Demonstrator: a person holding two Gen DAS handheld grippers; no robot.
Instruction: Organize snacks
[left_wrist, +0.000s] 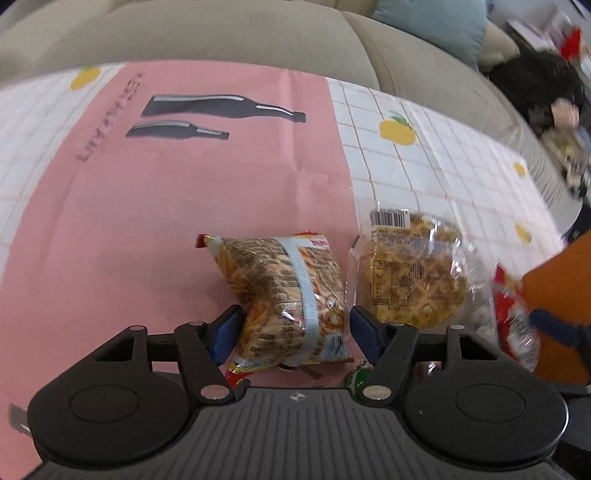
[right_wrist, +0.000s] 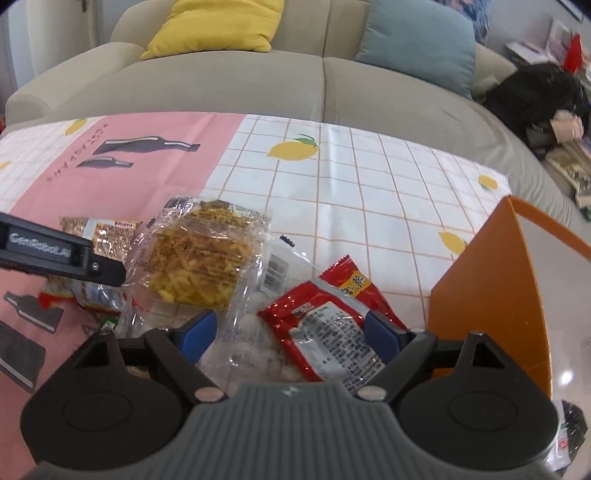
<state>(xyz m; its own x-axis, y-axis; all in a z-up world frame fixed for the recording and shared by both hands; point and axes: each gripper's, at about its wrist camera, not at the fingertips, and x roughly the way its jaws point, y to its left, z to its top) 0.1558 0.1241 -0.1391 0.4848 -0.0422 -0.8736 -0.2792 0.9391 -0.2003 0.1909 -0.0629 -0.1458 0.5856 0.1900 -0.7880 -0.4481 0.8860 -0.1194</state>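
Note:
In the left wrist view my left gripper has its blue pads on both sides of a puffy snack bag with a pale blue band, which stands on the pink cloth. A clear pack of yellow noodles lies just to its right. In the right wrist view my right gripper is open around a red snack packet, pads apart from it. The noodle pack also shows in the right wrist view, with the left gripper's body over the puffy bag.
An orange box stands open at the right, next to the red packet. A clear bag of white pieces lies under the right gripper. The table wears a pink and lemon-checked cloth. A beige sofa runs behind.

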